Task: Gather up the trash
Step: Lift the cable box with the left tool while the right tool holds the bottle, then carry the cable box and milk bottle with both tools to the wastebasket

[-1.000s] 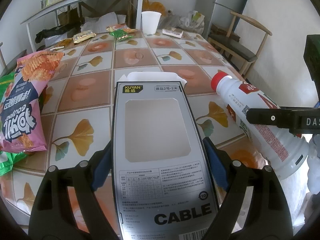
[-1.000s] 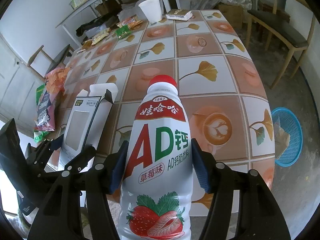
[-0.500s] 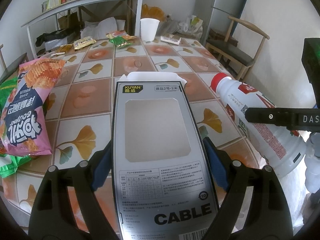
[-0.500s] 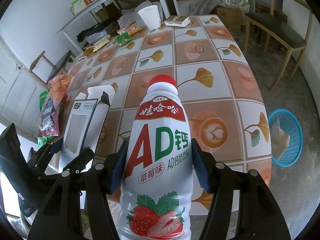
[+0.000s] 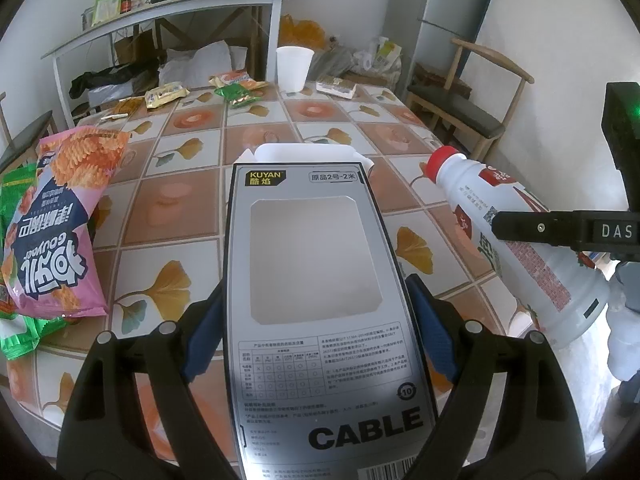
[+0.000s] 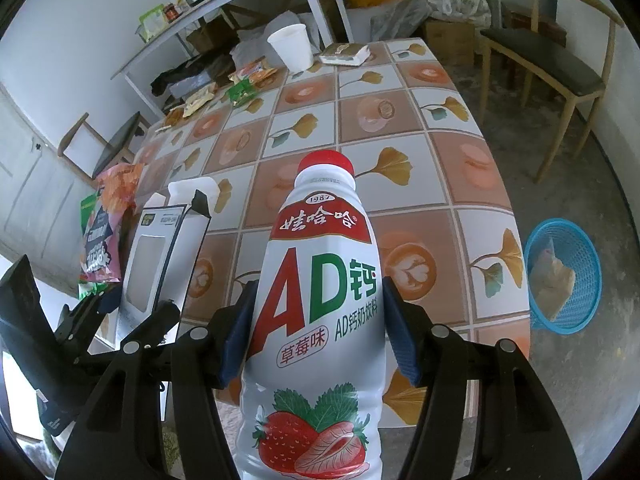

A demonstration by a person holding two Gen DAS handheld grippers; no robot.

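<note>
Our left tool (image 5: 316,332) is clamped wide on a grey cable box (image 5: 316,280), its blue pads (image 5: 204,336) pressing the box's two long edges. The box has a cut-out window, the word CABLE printed near us, and its top flap hangs open at the far end. We hold it above the near edge of the worktop (image 5: 256,140), tilted forward and down.

Our right tool (image 6: 320,320) is clamped on a white strawberry milk-drink bottle (image 6: 320,300) with a red cap, the pads (image 6: 400,336) gripping its waist on both sides. The bottle points away from us, cap towards the tiled cloth. From the left view we see the same bottle (image 5: 520,240) just to the right of the box, apart from it, with one black finger (image 5: 560,228) of the right tool lying across its side.

On the worktop to our left lies a pink snack bag (image 5: 60,220) on top of green packets (image 5: 16,336). At the far end stand a white paper cup (image 5: 294,66), several small wrappers (image 5: 236,88) and a flat packet (image 5: 336,88). On the floor, beside the worktop's right edge, sits a blue plastic basket (image 6: 560,276) with crumpled paper inside.
</note>
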